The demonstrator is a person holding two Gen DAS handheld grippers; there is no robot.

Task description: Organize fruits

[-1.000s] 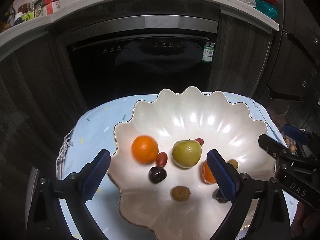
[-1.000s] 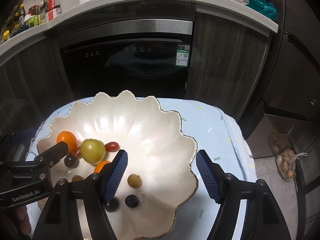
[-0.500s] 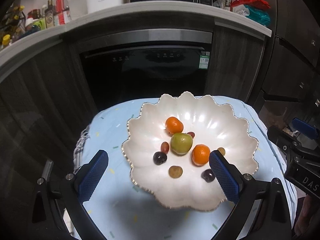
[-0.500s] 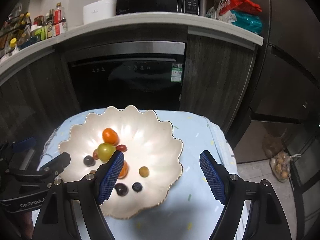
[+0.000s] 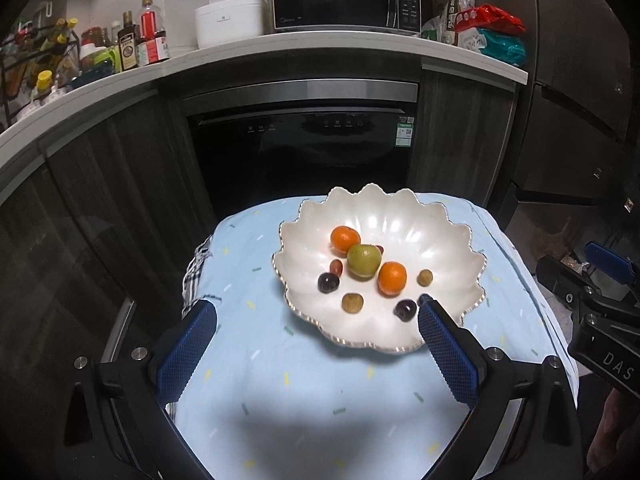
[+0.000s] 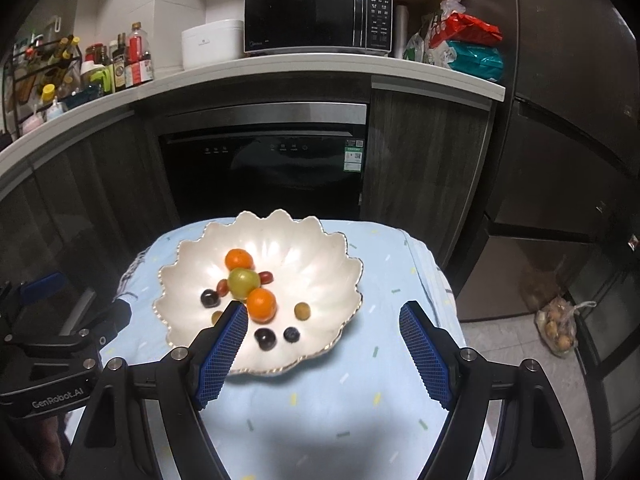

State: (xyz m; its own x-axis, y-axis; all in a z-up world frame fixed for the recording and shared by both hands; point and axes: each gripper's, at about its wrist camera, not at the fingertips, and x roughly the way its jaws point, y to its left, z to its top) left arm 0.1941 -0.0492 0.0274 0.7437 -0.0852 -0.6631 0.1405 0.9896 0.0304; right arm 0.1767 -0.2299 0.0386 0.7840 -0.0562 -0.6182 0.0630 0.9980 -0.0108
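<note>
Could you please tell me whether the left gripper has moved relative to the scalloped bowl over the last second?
Yes. The left gripper, open and empty, has pulled back and up: the scalloped bowl and its fruit look smaller and farther off, with more blue cloth showing.

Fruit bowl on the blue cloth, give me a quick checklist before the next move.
1. All fruit inside the white bowl: ok.
2. Left tongs open and empty: ok.
3. Right tongs open and empty: ok.
4. Bowl fully on the blue cloth, not over an edge: ok.
5. Green fruit steady; it touches an orange: cannot tell.
6. Fruit left outside the bowl: cannot tell.
</note>
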